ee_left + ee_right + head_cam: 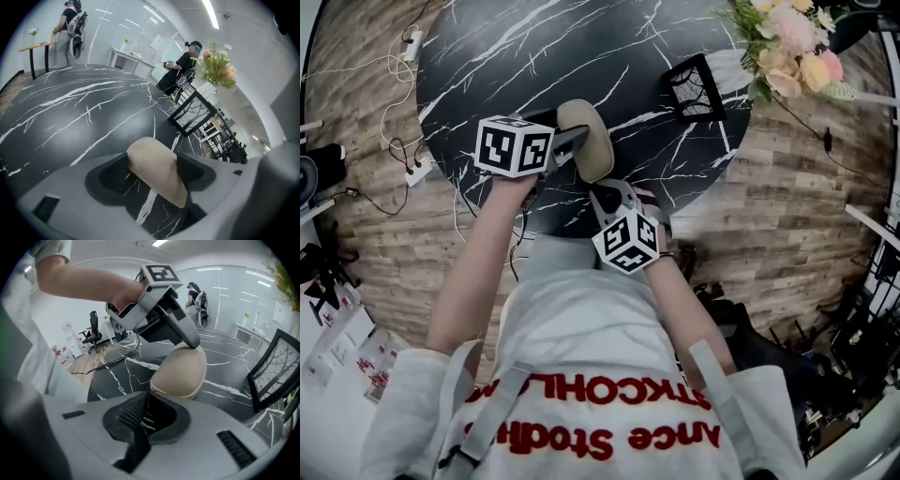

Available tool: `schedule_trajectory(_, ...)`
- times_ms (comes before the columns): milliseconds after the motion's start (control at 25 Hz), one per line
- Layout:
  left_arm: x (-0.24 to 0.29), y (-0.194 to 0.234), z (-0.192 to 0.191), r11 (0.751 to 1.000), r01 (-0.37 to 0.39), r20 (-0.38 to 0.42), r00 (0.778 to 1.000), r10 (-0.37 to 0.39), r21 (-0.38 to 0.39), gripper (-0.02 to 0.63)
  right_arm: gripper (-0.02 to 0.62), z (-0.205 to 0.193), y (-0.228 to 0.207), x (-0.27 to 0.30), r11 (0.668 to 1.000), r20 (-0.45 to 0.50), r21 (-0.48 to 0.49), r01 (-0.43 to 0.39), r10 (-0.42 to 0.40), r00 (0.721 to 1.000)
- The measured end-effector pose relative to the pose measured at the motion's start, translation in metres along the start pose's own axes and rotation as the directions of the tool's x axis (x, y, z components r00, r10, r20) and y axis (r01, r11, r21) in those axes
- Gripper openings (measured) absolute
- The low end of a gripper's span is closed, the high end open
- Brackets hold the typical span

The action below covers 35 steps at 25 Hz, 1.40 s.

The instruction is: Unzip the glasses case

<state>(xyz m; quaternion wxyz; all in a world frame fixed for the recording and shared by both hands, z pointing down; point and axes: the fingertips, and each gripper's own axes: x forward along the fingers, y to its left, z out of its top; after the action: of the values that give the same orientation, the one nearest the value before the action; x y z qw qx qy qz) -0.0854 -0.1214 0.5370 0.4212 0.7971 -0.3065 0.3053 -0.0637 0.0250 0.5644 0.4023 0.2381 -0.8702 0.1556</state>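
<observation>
Left gripper (153, 176) is clamped across the beige case (591, 141), one jaw on each side, about mid-length. The case's rounded far end sticks out past the jaws. Right gripper (146, 401) sits at the near end of the case with its jaws pinched nearly together, right up against the seam there. Can't tell if the zip pull is actually caught between them, it's too small to make out. The case looks zipped up, no gap showing anywhere.

The case is near the front edge of the black marble desk (534, 56). Right of the case and a bit further back there's a black frame (694, 86), and past that, flowers (792, 42). Left of the case, off the desk, cables (403, 103) lie on the wood floor (769, 216).
</observation>
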Motion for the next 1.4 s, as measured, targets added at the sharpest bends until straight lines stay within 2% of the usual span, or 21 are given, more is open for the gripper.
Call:
schedule_trajectory(160,0.0,-0.003,0.0,0.999,0.028,0.013,1.0,-0.028,0.024,0.334,0.028,0.001,0.011,0.003,0.998,0.012,0.049,-0.04,0.04,0.999)
schedule_trajectory(280,-0.006,-0.001,0.0,0.998,0.055,0.058,0.997,-0.057,0.033,0.311,0.028,0.002,-0.003,-0.01,0.995,0.041,0.098,-0.023,0.019,0.999)
schedule_trajectory(320,-0.01,0.001,0.002,0.998,0.051,0.079,0.995,-0.054,0.031,0.287,0.028,0.003,-0.014,-0.015,0.993,0.054,0.118,-0.006,-0.001,0.999)
schedule_trajectory(400,-0.023,0.002,0.01,0.999,0.021,0.131,0.991,-0.027,0.046,0.19,0.026,0.012,-0.039,-0.031,0.984,0.1,0.174,0.039,-0.057,0.993)
schedule_trajectory(480,-0.044,-0.002,0.022,0.995,-0.014,0.202,0.979,-0.006,0.095,0.11,0.019,0.03,-0.065,-0.054,0.966,0.169,0.24,0.092,-0.135,0.976)
schedule_trajectory(520,-0.057,-0.007,0.031,0.992,-0.028,0.257,0.966,-0.005,0.126,0.04,0.017,0.042,-0.079,-0.068,0.955,0.209,0.269,0.122,-0.181,0.961)
schedule_trajectory(560,-0.072,-0.013,0.043,0.987,-0.042,0.323,0.946,-0.011,0.158,0.008,0.017,0.056,-0.092,-0.083,0.944,0.251,0.293,0.15,-0.228,0.941)
schedule_trajectory(640,-0.103,-0.026,0.068,0.977,-0.074,0.451,0.892,-0.025,0.201,0.008,0.017,0.088,-0.117,-0.115,0.924,0.339,0.328,0.197,-0.309,0.889)
schedule_trajectory(760,-0.146,-0.044,0.099,0.964,-0.129,0.58,0.814,-0.031,0.233,0.008,0.015,0.136,-0.144,-0.164,0.907,0.457,0.344,0.244,-0.389,0.8)
schedule_trajectory(880,-0.187,-0.064,0.126,0.946,-0.189,0.672,0.739,-0.038,0.263,0.008,0.015,0.18,-0.156,-0.207,0.905,0.553,0.33,0.27,-0.417,0.721)
schedule_trajectory(1040,-0.24,-0.087,0.154,0.929,-0.251,0.768,0.638,-0.052,0.272,0.008,0.015,0.226,-0.158,-0.255,0.905,0.639,0.303,0.299,-0.426,0.64)
schedule_trajectory(1160,-0.269,-0.1,0.169,0.919,-0.285,0.816,0.574,-0.063,0.271,0.008,0.015,0.25,-0.155,-0.279,0.903,0.676,0.291,0.318,-0.429,0.599)
schedule_trajectory(1280,-0.289,-0.112,0.177,0.908,-0.318,0.838,0.543,-0.061,0.272,0.008,0.015,0.263,-0.153,-0.295,0.901,0.698,0.285,0.327,-0.429,0.574)
schedule_trajectory(1400,-0.3,-0.118,0.182,0.898,-0.344,0.854,0.516,-0.063,0.274,0.008,0.015,0.273,-0.15,-0.302,0.908,0.715,0.268,0.322,-0.411,0.565)
